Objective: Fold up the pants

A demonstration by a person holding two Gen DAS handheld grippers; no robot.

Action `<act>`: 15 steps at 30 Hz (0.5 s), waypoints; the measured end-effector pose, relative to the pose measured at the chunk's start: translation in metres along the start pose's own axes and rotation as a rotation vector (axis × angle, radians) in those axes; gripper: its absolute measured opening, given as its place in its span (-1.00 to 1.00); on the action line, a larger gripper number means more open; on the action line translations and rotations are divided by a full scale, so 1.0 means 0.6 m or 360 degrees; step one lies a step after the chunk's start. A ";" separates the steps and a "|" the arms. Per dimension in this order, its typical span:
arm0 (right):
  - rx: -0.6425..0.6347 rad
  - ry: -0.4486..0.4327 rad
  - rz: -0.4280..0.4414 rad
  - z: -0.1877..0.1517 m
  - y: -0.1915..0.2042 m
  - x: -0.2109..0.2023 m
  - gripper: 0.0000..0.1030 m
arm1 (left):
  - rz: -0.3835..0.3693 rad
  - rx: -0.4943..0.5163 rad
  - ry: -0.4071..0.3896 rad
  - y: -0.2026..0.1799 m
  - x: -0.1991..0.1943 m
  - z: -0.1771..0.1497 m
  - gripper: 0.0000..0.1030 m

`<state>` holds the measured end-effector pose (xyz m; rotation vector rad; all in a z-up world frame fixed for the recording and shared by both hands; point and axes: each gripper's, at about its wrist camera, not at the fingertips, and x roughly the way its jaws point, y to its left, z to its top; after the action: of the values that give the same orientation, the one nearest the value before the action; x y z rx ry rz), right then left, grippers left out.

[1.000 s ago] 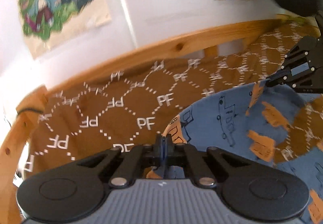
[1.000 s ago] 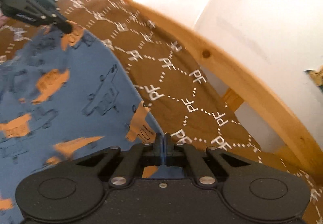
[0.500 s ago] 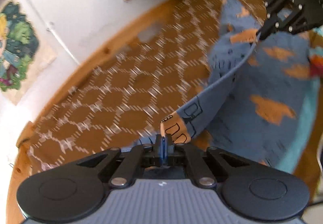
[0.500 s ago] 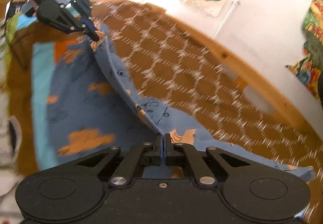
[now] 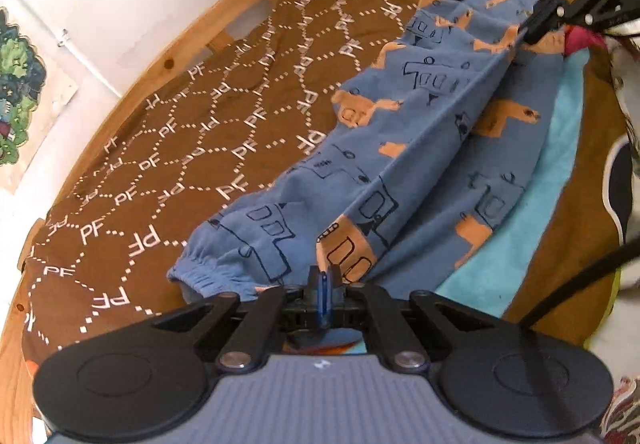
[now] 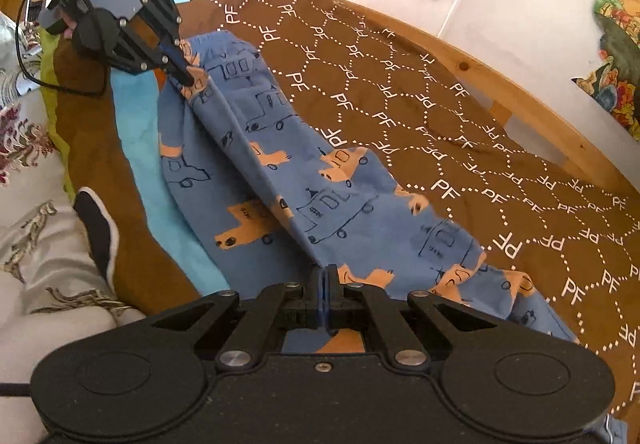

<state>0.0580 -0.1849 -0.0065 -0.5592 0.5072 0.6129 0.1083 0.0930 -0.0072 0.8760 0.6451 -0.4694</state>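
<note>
Across the brown patterned bedspread, my left gripper and right gripper each stay clamped on the soft, limp blue truck-print pants, pinching one folded edge at its ends.

Both wrist views look down close along their fingers, facing each other across the pants.

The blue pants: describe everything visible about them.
The blue pants look like soft knit cotton, printed with orange and outlined trucks, with a gathered elastic cuff. They lie stretched along the brown patterned bedspread, partly over a turquoise cloth. The left gripper and right gripper each pinch one fabric edge, pulling a taut ridge between them.
</note>
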 end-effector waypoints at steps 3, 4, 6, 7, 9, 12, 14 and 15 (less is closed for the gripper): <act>-0.0035 0.0024 -0.0010 -0.016 0.015 0.005 -1.00 | -0.0022 0.0062 0.0024 -0.015 0.009 0.000 -0.98; -0.0023 0.0035 -0.0009 -0.021 0.019 0.009 -1.00 | -0.0021 0.0070 0.0025 -0.020 0.007 0.000 -0.98; 0.0014 0.0030 -0.0010 -0.025 0.023 0.007 -1.00 | -0.0025 0.0069 0.0030 -0.021 0.005 -0.002 -0.98; 0.0023 0.0023 -0.0010 -0.025 0.024 0.003 -1.00 | -0.0032 0.0065 0.0036 -0.020 0.003 -0.004 -0.97; 0.0009 0.0019 -0.0011 -0.025 0.027 -0.001 -1.00 | -0.0053 0.0049 0.0068 -0.019 0.004 -0.007 -0.85; 0.0037 0.0077 0.0023 -0.033 0.021 0.013 -0.87 | -0.0079 -0.0011 0.0105 -0.014 0.008 -0.013 -0.78; 0.0101 0.0107 0.0064 -0.038 0.015 0.015 -0.69 | -0.0105 -0.0070 0.0120 -0.011 0.003 -0.013 -0.63; 0.0119 0.0113 0.0079 -0.039 0.013 0.012 -0.62 | -0.0128 -0.0112 0.0126 -0.007 -0.001 -0.012 -0.19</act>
<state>0.0515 -0.1917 -0.0305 -0.5000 0.6097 0.6201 0.1027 0.0968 -0.0124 0.8069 0.7671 -0.4832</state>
